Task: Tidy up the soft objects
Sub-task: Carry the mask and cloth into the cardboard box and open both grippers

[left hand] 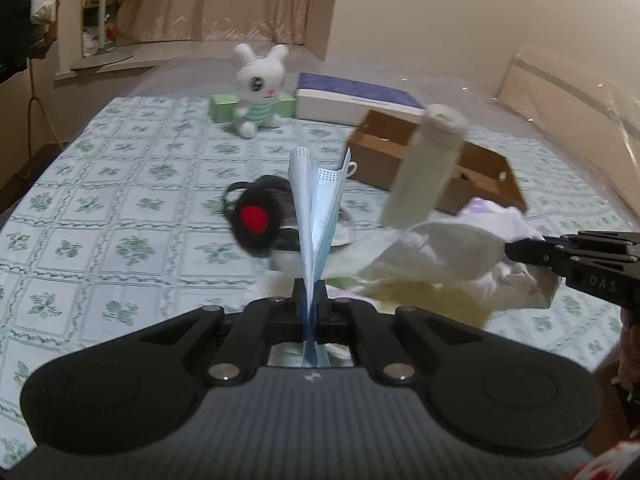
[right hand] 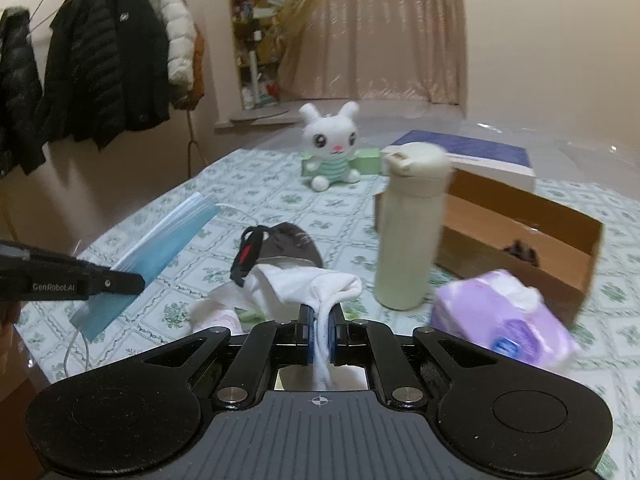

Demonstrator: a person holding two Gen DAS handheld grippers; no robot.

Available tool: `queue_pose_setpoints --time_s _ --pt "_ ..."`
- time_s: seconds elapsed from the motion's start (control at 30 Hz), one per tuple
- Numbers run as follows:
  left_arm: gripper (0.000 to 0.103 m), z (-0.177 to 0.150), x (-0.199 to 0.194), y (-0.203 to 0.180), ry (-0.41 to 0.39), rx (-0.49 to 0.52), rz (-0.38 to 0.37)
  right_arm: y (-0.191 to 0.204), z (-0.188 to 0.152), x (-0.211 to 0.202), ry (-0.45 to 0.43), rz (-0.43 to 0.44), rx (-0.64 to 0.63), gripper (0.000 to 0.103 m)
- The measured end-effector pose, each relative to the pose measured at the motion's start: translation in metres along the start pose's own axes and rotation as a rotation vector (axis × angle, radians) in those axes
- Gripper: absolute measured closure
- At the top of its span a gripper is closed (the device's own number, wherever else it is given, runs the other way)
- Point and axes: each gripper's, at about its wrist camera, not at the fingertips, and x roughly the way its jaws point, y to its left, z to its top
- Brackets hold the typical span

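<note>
My left gripper (left hand: 310, 288) is shut on a folded blue face mask (left hand: 316, 208), which stands up from the jaws above the bed. In the right wrist view the same mask (right hand: 160, 248) sticks out of the left gripper (right hand: 138, 280) at the left. My right gripper (right hand: 320, 314) is shut on a white cloth (right hand: 316, 284), lifted off the sheet. From the left wrist view this cloth (left hand: 452, 248) hangs from the right gripper (left hand: 511, 249). A dark soft item with a red patch (left hand: 256, 220) lies on the sheet behind the mask.
A cream bottle (right hand: 408, 228) stands in front of an open cardboard box (right hand: 520, 232). A purple tissue pack (right hand: 500, 320) lies near right. A white plush bunny (right hand: 330, 148), green boxes (right hand: 368, 160) and a blue-topped box (right hand: 472, 152) sit farther back. Coats (right hand: 100, 72) hang at the left wall.
</note>
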Motion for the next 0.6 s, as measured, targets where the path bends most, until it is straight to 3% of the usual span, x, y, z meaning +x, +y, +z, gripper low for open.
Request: queue_pose_setpoints --time_s 0.23,0.6 --pt "0.102 -0.013 -0.017 -0.065 0.013 0.073 -0.089 -0.027 -0.016 -0.055 0.001 -0.056 0.056 0.097" --pt "0.102 -0.036 -0.010 -0.170 0.065 0.178 -0.214 -0.096 -0.044 -0.142 -0.031 -0.199 0.135 0.097"
